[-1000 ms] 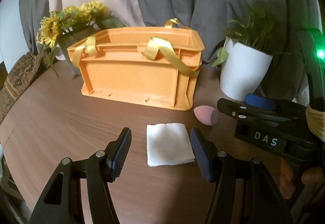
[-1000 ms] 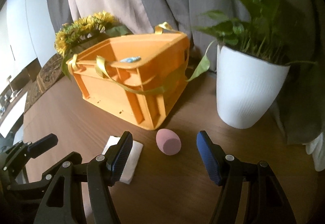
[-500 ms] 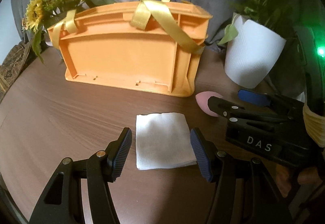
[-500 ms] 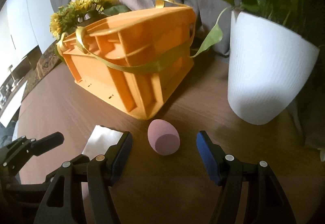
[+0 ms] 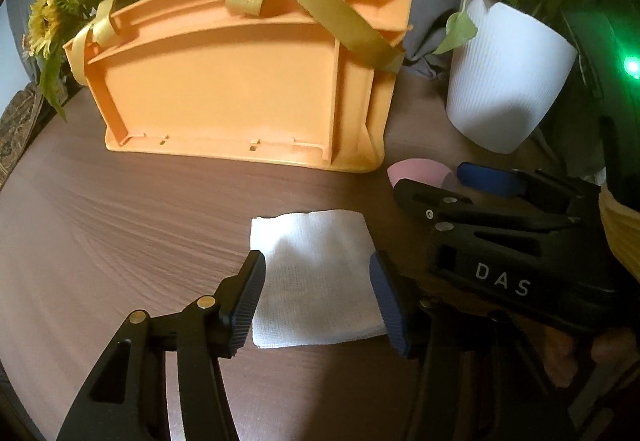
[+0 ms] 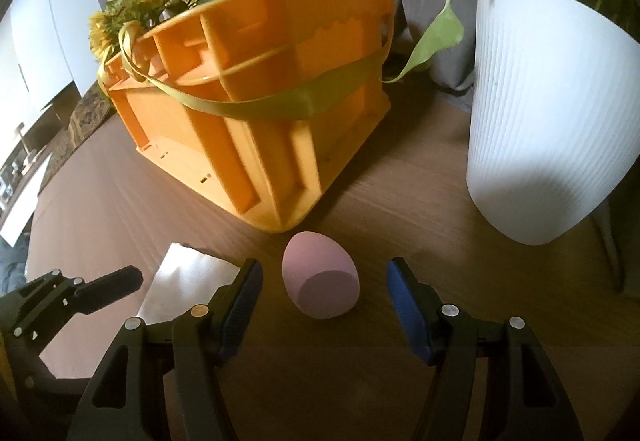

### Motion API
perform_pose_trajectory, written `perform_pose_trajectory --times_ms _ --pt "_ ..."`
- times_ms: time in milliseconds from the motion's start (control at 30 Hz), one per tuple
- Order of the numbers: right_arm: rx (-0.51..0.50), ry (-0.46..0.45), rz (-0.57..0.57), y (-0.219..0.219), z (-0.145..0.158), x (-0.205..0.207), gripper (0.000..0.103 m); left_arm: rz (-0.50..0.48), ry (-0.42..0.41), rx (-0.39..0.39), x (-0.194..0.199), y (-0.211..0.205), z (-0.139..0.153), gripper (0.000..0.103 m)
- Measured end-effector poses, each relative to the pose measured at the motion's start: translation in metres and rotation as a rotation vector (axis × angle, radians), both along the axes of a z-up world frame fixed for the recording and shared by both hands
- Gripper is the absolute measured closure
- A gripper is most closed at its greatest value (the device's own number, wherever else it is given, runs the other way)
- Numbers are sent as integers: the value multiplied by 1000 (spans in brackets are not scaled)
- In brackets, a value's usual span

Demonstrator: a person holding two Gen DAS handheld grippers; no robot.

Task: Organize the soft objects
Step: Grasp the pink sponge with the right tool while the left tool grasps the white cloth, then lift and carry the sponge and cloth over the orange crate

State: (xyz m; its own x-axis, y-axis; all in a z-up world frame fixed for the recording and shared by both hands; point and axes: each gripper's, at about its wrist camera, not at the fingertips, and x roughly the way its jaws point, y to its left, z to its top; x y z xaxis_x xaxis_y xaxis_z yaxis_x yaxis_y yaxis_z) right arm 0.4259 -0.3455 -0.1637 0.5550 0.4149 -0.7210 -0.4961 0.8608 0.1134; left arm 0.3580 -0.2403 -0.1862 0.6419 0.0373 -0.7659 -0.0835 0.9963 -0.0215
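Observation:
A folded white cloth [image 5: 312,241] lies flat on the brown table. My left gripper [image 5: 318,281] straddles its near half; its jaws are closing and the pads stand at the cloth's side edges without pressing it. A pink egg-shaped sponge [image 6: 316,261] rests just in front of the orange crate's [image 6: 248,101] corner. My right gripper [image 6: 324,281] is around the sponge, its jaws closing with a gap on each side. In the left wrist view the right gripper [image 5: 440,181] hides most of the sponge [image 5: 416,169].
The orange crate [image 5: 240,81] with yellow ribbon handles stands behind both objects. A white ribbed pot [image 6: 540,121] with a green plant is at the right, and sunflowers [image 5: 80,1] behind the crate at the left. Grey curtains hang at the back.
Both grippers have come down and forward, so the cloth and the sponge now sit between their fingers. Both pairs of jaws have narrowed a little.

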Motion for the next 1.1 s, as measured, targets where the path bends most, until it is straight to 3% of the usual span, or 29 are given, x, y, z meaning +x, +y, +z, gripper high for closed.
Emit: perform_pose_trajectory --times_ms 133,500,600,1100 --pt "4 18 3 3 -5 2 43 -3 15 0 4 0 -7 54" --pt "-11 22 7 11 -12 4 59 0 21 -9 5 5 -15 89" --pt "-15 17 1 10 -12 4 62 -3 21 -9 5 5 -16 94" --pt "19 7 5 12 7 -19 64 45 -36 -64 -6 20 13 95"
